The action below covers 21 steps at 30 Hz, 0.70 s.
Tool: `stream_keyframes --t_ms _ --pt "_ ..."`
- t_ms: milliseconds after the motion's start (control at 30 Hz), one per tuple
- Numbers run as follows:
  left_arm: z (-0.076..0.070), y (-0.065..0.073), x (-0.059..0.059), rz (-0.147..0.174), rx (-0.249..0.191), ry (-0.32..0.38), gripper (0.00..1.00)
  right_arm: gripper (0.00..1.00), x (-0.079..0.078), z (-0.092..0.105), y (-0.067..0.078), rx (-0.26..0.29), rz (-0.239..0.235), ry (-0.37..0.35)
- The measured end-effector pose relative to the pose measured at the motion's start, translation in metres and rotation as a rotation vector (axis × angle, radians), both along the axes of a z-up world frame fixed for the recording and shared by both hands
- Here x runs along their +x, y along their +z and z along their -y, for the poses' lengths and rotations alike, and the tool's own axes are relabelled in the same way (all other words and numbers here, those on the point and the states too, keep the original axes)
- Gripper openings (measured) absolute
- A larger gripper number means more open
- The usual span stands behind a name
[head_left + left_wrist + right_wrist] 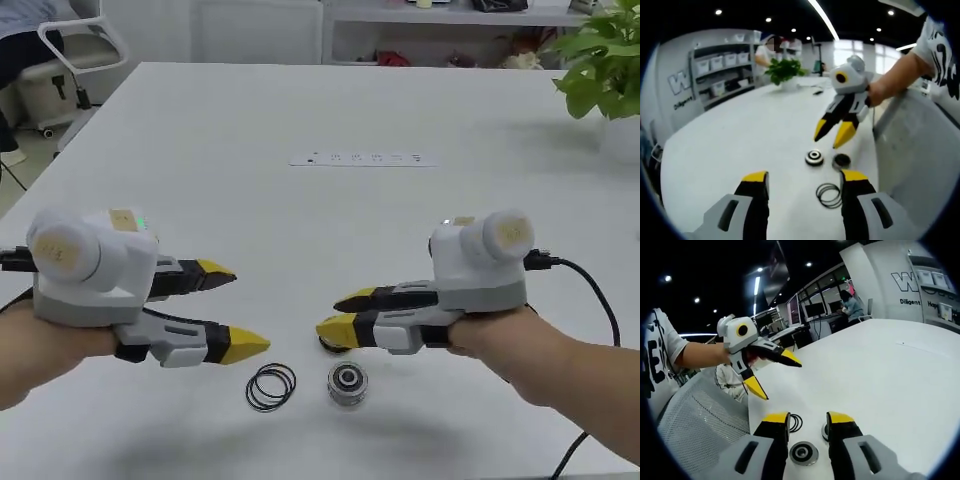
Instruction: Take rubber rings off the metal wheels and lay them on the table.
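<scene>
Two small metal wheels stand near the front edge of the white table (320,220). One silvery wheel (347,382) (814,157) (803,453) stands in the open. A darker wheel (330,347) (841,160) (825,431) sits just below my right gripper's lower jaw, partly hidden. A little pile of thin black rubber rings (271,386) (829,194) (796,422) lies flat to the left of the silvery wheel. My left gripper (240,310) (805,176) (777,377) hovers wide open above and left of the rings. Facing it, my right gripper (335,314) (808,417) (835,132) is open and holds nothing.
A white power strip (365,158) lies mid-table. A potted plant (605,60) stands at the far right corner, and an office chair (60,60) is beyond the far left edge. A black cable (590,290) trails from the right gripper. A person stands by distant shelves.
</scene>
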<state>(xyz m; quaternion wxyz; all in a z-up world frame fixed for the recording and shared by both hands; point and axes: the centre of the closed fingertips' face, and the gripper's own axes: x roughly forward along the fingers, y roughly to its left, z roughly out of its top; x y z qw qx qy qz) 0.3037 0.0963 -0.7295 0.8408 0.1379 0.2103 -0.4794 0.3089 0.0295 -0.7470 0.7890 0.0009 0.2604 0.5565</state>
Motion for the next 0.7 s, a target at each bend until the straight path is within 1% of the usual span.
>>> stream_keyframes --t_ms 300,500,700 --pt "0.012 -0.008 0.007 -0.014 0.010 -0.015 0.58 0.27 0.008 0.017 -0.009 -0.041 0.005 -0.030" --pt "0.022 -0.014 0.010 -0.023 0.026 -0.036 0.57 0.27 0.014 0.029 -0.018 -0.077 0.006 -0.043" --pt "0.032 -0.022 0.013 -0.039 0.034 -0.049 0.56 0.28 0.018 0.036 -0.028 -0.105 0.003 -0.052"
